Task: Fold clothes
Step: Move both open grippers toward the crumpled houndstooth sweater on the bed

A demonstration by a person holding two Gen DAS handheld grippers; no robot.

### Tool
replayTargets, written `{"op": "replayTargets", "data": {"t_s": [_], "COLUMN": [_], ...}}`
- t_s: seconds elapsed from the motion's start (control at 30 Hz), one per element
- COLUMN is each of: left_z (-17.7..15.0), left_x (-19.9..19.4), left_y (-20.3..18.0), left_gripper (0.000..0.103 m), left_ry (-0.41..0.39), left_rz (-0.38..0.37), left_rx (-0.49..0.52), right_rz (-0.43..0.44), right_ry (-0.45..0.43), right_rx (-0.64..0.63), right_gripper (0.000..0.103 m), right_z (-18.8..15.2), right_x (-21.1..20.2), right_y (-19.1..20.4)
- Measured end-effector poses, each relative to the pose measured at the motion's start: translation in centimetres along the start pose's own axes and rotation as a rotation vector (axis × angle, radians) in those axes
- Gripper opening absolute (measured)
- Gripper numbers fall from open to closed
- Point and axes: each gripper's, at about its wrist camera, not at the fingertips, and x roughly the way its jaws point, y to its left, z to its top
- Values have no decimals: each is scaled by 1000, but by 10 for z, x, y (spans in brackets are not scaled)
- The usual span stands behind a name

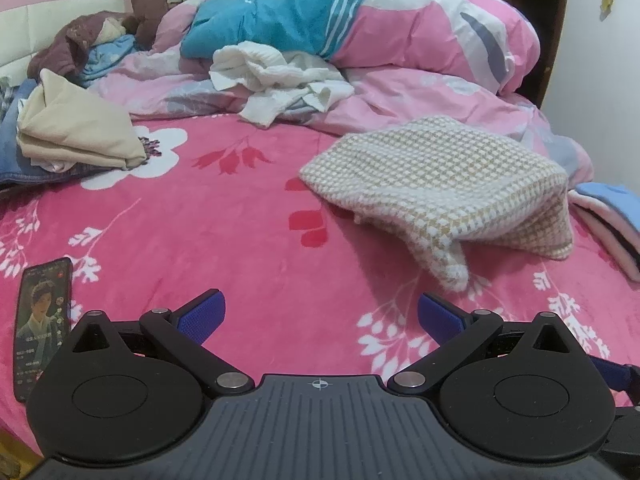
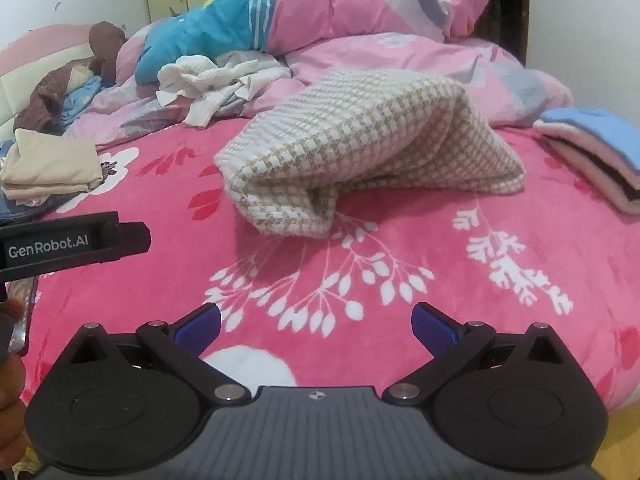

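A beige-and-white checked knit garment (image 1: 444, 188) lies loosely folded on the pink floral bedspread (image 1: 240, 232), ahead and right of my left gripper (image 1: 320, 316). In the right wrist view the garment (image 2: 360, 152) lies straight ahead of my right gripper (image 2: 316, 324). Both grippers are open and empty, hovering over the bedspread (image 2: 360, 280) short of the garment. The left gripper's body (image 2: 72, 244) shows at the left edge of the right wrist view.
A crumpled white garment (image 1: 276, 76) lies by the heaped pink-and-blue quilt (image 1: 360, 24). A folded cream cloth (image 1: 76, 132) sits on jeans at the left. A stack of folded clothes (image 2: 596, 152) lies at the right. A phone (image 1: 42, 324) lies near my left gripper.
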Motion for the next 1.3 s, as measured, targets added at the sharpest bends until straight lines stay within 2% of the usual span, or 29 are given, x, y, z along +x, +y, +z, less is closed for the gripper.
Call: {"op": "replayTargets", "data": {"t_s": [0.1,0.17,0.3,0.4,0.53,0.6,0.77,0.87,1.07,1.2,1.3], "left_z": [-3,-4,-3,-10,-15,-14,-18,-18,-16,-19,-20], "left_x": [-1,5,10,17,18,22,21,18,17,12,8], "left_y": [-4,-8,0,-5,-3,-3,-5,-3,3,1,4], "left_gripper": [102,102,103,103,103,103,103,103,98,97,98], "left_ry": [-23,-10,36,104,159,197,157,95,76,14,-4], "left_rz": [27,43,-27,-31,-81,-166,-87,-18,-64,-25,-48], "left_rx": [-16,-17,-18,16,-43,19,54,70,62,84,74], "right_rz": [2,4,7,1,8,8,9,9,8,17,22], "right_ry": [2,4,7,-1,1,2,-5,-11,-18,-20,-22], "right_rx": [13,22,39,34,46,51,56,54,47,53,46], "right_gripper": [103,103,103,103,103,103,103,103,103,103,103], "right_z": [2,3,5,2,2,3,3,4,4,4,4], "right_x": [1,2,4,6,8,9,8,7,6,5,4], "right_y": [-3,-4,-8,-7,-10,-12,-15,-15,-12,-13,-11]}}
